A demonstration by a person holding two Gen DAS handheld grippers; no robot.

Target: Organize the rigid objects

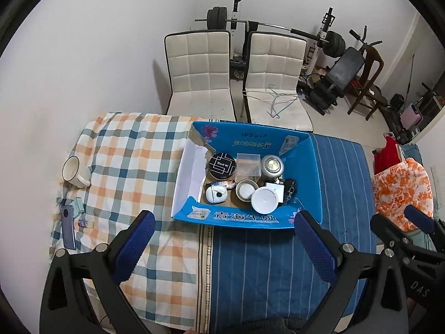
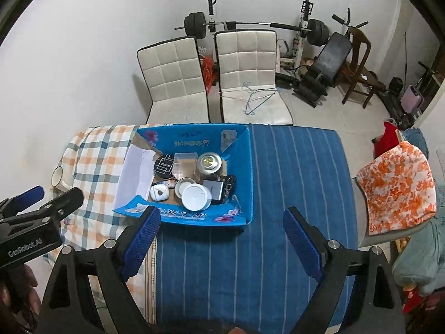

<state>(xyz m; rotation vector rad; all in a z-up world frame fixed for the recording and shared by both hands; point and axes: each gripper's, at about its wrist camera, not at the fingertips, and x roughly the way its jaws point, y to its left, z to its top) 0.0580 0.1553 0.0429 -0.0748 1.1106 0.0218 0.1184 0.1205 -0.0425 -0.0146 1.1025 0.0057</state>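
Observation:
A blue cardboard box (image 1: 244, 220) (image 2: 244, 172) sits mid-table. In it lie a black round tin (image 1: 222, 165), a clear plastic case (image 1: 247, 164), a silver tin (image 1: 272, 165), a white round lid (image 1: 264, 199) (image 2: 196, 196), a small white case (image 1: 216, 193) and dark keys (image 1: 289, 188). My left gripper (image 1: 225, 239) hovers open near the box's front edge, nothing between its fingers. My right gripper (image 2: 222, 239) is open too, over the blue striped cloth just in front of the box. Left on the checked cloth lie a white mug (image 1: 73, 171), a phone (image 1: 68, 226) and small packets (image 1: 79, 204).
Two white padded chairs (image 1: 200, 75) (image 1: 275, 78) stand behind the table, with wire hangers on the right one. Weight-bench gear (image 1: 333, 64) fills the back right corner. An orange-patterned cloth (image 2: 397, 189) covers a chair at the table's right.

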